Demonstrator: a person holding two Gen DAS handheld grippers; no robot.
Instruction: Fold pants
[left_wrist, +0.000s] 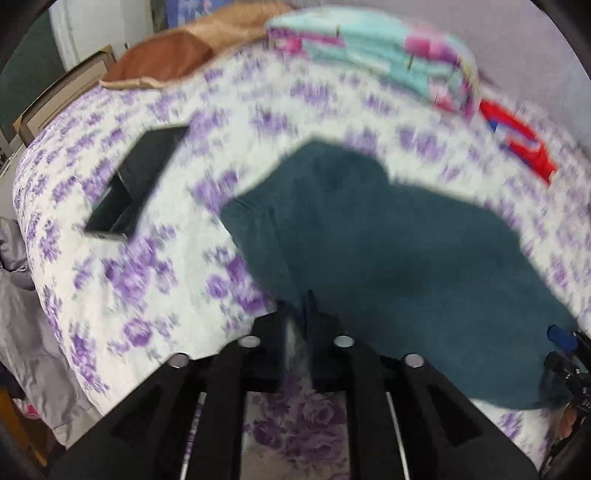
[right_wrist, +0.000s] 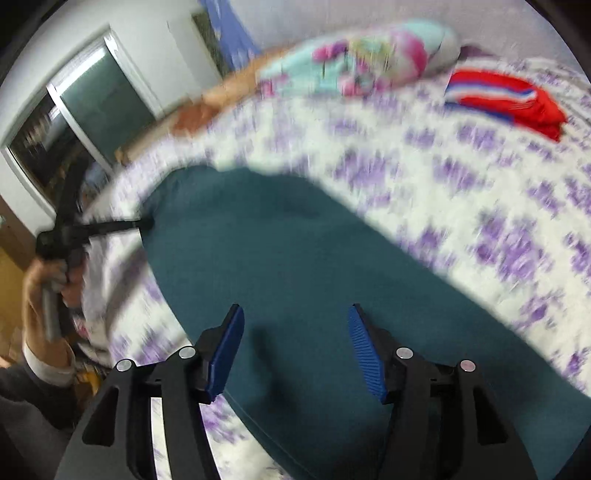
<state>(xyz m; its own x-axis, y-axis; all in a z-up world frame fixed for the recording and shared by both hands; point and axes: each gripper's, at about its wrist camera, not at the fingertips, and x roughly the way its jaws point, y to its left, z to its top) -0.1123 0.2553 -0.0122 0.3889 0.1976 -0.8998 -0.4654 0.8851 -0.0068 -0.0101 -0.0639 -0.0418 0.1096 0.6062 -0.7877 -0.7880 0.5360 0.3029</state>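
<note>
The teal pants (right_wrist: 295, 266) lie on the bed (right_wrist: 461, 177), spread over its purple-flowered cover as one broad, fairly flat shape. Both views are blurred, so seams, waistband and leg ends cannot be made out.

The left hand-held gripper (left_wrist: 297, 306) has its fingers drawn close together, with a thin edge of the pants between them; in the right wrist view it (right_wrist: 147, 222) meets the cloth's far left corner. It seems to be pinching that corner. The right hand-held gripper (right_wrist: 295, 350) stands wide open over the near part of the pants, its blue pads (right_wrist: 364, 350) well apart and holding nothing.

My guess is that folding is at an early or middle stage: the cloth looks laid out, maybe leg on leg, but no compact bundle is there yet. Folding it over and squaring it appear still to be done.

A black box (left_wrist: 136, 181), a red garment (right_wrist: 506, 101) and a pastel bundle (right_wrist: 354, 66) lie apart from the pants.
</note>
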